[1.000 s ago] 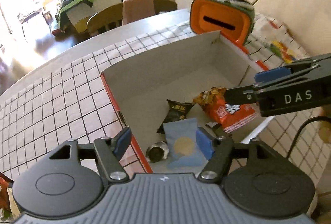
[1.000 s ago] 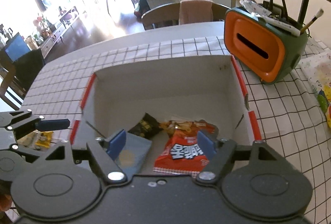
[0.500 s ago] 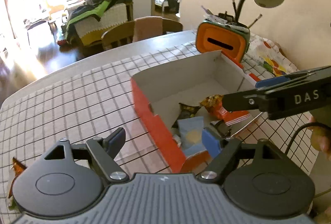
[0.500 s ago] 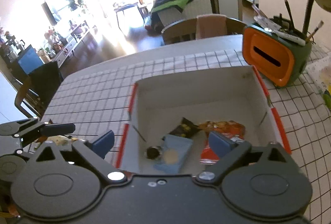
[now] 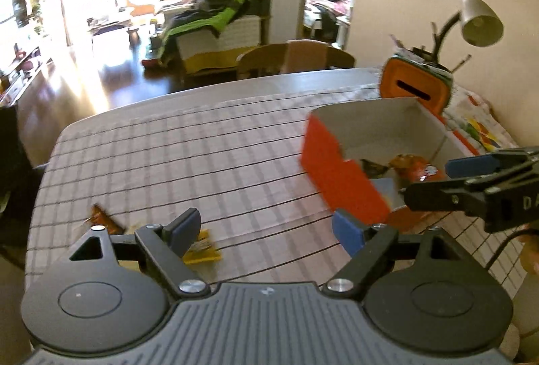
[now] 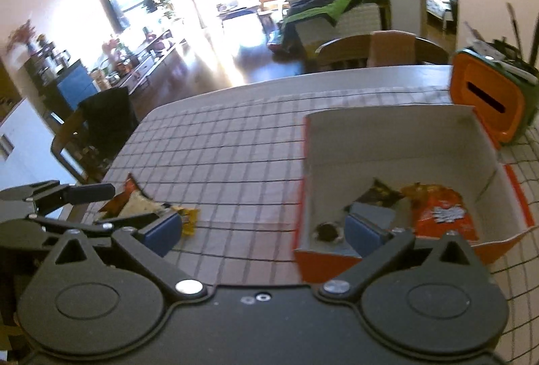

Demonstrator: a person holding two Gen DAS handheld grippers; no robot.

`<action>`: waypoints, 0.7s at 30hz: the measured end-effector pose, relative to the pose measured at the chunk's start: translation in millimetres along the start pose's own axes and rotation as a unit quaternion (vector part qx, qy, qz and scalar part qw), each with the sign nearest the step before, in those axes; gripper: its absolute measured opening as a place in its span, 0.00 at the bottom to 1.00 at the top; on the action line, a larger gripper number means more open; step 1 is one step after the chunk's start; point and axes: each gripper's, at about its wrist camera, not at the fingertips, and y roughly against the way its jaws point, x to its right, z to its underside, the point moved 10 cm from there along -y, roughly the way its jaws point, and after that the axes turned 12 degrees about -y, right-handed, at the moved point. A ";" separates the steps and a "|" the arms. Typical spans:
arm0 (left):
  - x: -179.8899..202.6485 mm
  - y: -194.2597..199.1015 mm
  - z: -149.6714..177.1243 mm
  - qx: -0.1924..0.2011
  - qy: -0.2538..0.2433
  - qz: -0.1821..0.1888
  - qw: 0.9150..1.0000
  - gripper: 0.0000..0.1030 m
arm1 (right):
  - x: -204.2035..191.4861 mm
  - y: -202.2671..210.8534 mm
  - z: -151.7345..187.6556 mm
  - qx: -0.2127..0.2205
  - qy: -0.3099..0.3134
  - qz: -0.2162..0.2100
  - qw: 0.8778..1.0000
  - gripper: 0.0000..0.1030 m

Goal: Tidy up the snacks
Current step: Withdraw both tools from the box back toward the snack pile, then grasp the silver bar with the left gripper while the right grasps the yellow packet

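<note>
A: In the left wrist view, the left gripper (image 5: 266,228) has pulled back from the box (image 5: 340,176), which now sits at the right of the frame rather than right under it. Its fingers are opening, with nothing between them.

B: So that drop is done. What is left?

A: A yellow packet (image 5: 202,252) and an orange-brown wrapper (image 5: 101,217) lie on the checked table (image 5: 202,146) at lower left, likely next. The right gripper (image 5: 448,183) juts in from the right edge.

B: And the right wrist view?

A: The right gripper (image 6: 261,228) has backed off too; its fingers are spreading wide and empty. The box (image 6: 397,136) at right holds a red bag (image 6: 441,217), a dark packet (image 6: 380,193) and a blue pouch (image 6: 374,213).

B: Anything in the way?

A: The left gripper (image 6: 84,193) at the left edge hangs close over the loose snacks (image 6: 141,208). An orange organizer (image 6: 488,95) stands behind the box, clear of the path.
</note>
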 end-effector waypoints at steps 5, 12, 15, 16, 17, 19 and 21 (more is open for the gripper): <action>-41.8 17.4 26.1 -0.006 0.016 -0.025 1.000 0.83 | -35.8 -9.5 16.1 -0.003 0.035 -0.010 0.999 1.00; -91.2 30.6 60.1 -0.023 0.038 -0.047 0.998 0.83 | -77.3 -31.7 35.9 -0.014 0.088 -0.018 0.996 1.00; -108.4 31.4 73.7 -0.034 0.043 -0.050 0.997 0.83 | -95.7 -40.8 47.5 -0.021 0.120 -0.028 0.992 1.00; -112.1 30.5 77.1 -0.037 0.044 -0.053 0.997 0.83 | -101.0 -46.4 50.4 -0.025 0.133 -0.032 0.990 1.00; -118.0 29.7 81.3 -0.040 0.045 -0.057 0.997 0.83 | -105.8 -50.1 53.9 -0.029 0.144 -0.034 0.989 1.00; -131.2 27.7 89.7 -0.047 0.052 -0.068 0.995 0.83 | -112.2 -61.3 56.8 -0.036 0.157 -0.031 0.986 1.00; -144.4 24.1 97.4 -0.054 0.064 -0.079 0.993 0.83 | -115.0 -70.8 57.4 -0.037 0.156 -0.023 0.987 0.99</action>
